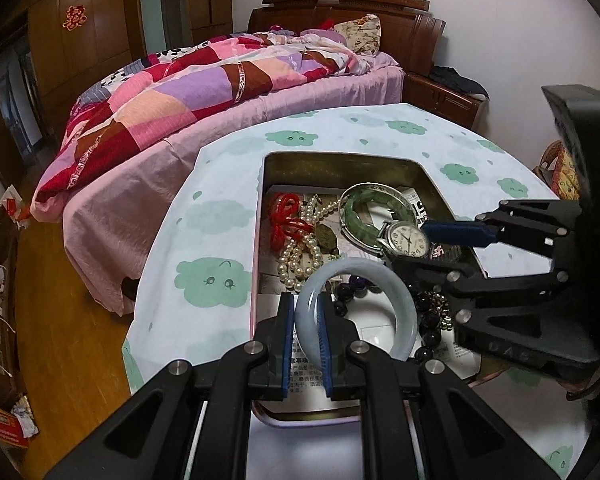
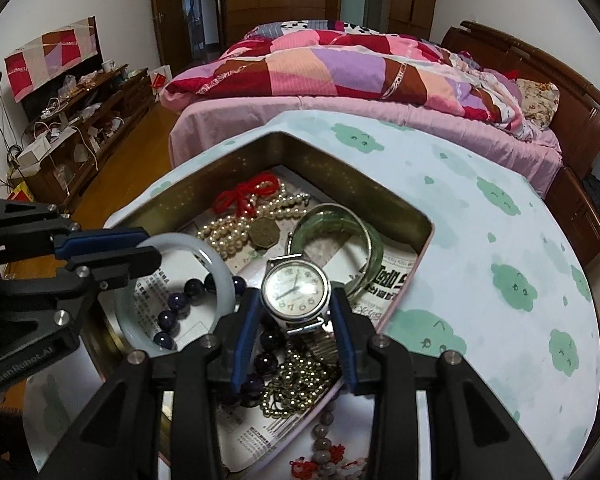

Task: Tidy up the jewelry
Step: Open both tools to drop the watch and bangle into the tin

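Left gripper (image 1: 307, 322) clamped on pale bangle (image 1: 384, 276), held upright over near end of tin (image 1: 340, 160). Right gripper (image 2: 296, 320) pinching wristwatch (image 2: 295, 290) by case sides, metal strap hanging below, dial up. Both above tin on cloud-print tablecloth (image 2: 500, 240). Inside tin: green bangle (image 2: 374, 240) far right, pearl strand (image 2: 236, 232) and red cord (image 2: 244, 194) far left, dark purple beads (image 2: 180, 302) and brass bead chain (image 2: 300, 384) near. Newspaper liner (image 2: 388, 276) under all. Bed (image 2: 340, 80) beyond table.
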The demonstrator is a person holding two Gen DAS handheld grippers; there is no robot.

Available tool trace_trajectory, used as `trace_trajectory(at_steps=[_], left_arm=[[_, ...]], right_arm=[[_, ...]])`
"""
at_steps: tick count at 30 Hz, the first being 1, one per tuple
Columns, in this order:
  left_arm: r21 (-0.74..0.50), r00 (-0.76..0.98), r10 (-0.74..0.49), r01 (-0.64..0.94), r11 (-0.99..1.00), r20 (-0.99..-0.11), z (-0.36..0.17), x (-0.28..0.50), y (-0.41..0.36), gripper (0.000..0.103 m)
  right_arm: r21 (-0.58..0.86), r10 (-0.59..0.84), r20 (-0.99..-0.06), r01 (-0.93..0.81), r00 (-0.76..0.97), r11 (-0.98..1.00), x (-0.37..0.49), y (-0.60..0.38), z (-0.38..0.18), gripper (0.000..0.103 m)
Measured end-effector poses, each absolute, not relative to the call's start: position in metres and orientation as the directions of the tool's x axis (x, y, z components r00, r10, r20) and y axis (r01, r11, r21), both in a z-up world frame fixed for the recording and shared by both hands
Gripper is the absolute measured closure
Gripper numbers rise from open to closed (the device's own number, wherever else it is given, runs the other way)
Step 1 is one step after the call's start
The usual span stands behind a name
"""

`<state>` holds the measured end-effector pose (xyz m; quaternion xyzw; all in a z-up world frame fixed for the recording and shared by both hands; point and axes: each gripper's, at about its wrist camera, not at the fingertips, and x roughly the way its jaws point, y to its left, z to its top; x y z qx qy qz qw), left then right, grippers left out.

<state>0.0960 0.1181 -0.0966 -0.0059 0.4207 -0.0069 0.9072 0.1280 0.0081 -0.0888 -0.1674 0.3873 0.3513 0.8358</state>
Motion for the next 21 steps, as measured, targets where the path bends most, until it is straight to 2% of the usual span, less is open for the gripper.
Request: trace_trajectory(at_steps=[5,6,7,8,10,12,21], left_arm=[[-0.007,0.657,-0.005,0.0,1.0,-0.754,-0.089,0.096,0.115,0.091],[-0.005,0.66,0.0,-0.006,1.0,-0.751,-0.087,0.094,0.115,0.087],[-0.002,0.666,0.008,-0.014,1.0,-0.746,-0.084,0.093,0.115,0.077],[-0.011,0.672,-0.001,-0.011,1.0,-0.741,-0.083,0.092,0.115,0.075],[-0.013,0.683,0.009,-0.027,1.0,-0.73,-0.08,0.088,0.114,0.052],[-0.007,0.695,0.018,-0.034,0.999,-0.719,-0.078,0.086,0.112,0.045],[-0.105,0.719,-0.001,-0.1,0.989,-0.696,-0.08,0.066,0.115,0.043]], right_arm=[[0.026,0.485,-0.739,-0.699,0.467,0.714,0.129,-0.005,-0.078,0.054],[0.03,0.49,-0.73,-0.694,0.477,0.72,0.128,-0.011,-0.074,0.049],[0.032,0.491,-0.725,-0.688,0.483,0.725,0.127,-0.013,-0.072,0.044],[0.04,0.495,-0.718,-0.68,0.49,0.732,0.126,-0.019,-0.069,0.043],[0.051,0.499,-0.712,-0.672,0.495,0.739,0.127,-0.028,-0.066,0.043],[0.057,0.496,-0.711,-0.662,0.499,0.748,0.129,-0.035,-0.065,0.043],[0.085,0.491,-0.726,-0.647,0.481,0.758,0.112,-0.07,-0.08,0.042]])
